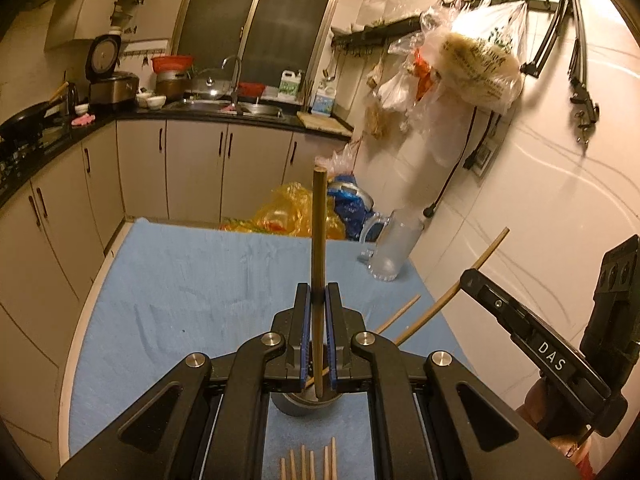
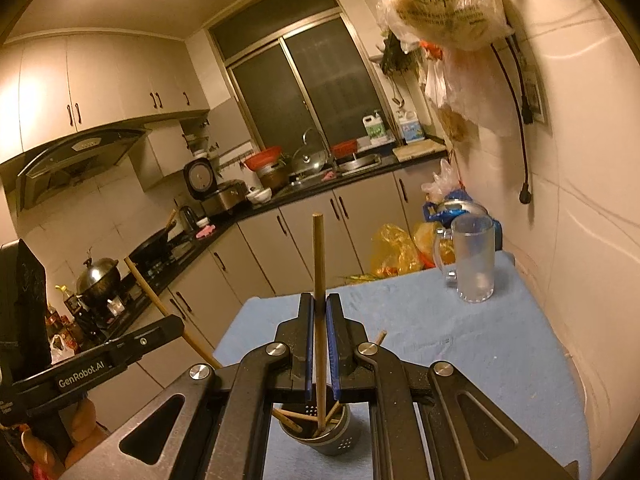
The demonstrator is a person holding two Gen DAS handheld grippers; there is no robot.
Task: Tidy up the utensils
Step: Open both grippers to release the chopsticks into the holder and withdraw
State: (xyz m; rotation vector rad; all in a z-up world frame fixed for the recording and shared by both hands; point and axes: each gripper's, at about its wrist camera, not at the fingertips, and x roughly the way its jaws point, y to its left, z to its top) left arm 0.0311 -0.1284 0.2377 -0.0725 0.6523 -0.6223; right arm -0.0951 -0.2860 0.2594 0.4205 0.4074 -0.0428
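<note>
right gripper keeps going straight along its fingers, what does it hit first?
Probably bare blue cloth ahead of the right gripper, which is shut on a chopstick. The glass mug sits off to the right. Depth is unclear.

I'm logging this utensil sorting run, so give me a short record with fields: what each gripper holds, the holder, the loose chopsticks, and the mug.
left gripper: shut on a chopstick, held upright
right gripper: shut on a second chopstick, its lower end in the holder
utensil holder: perforated metal cup on the blue cloth, several chopsticks leaning inside
loose chopsticks: a row lying on the cloth, at the near edge
glass mug: upright, empty, far corner by the wall
</note>
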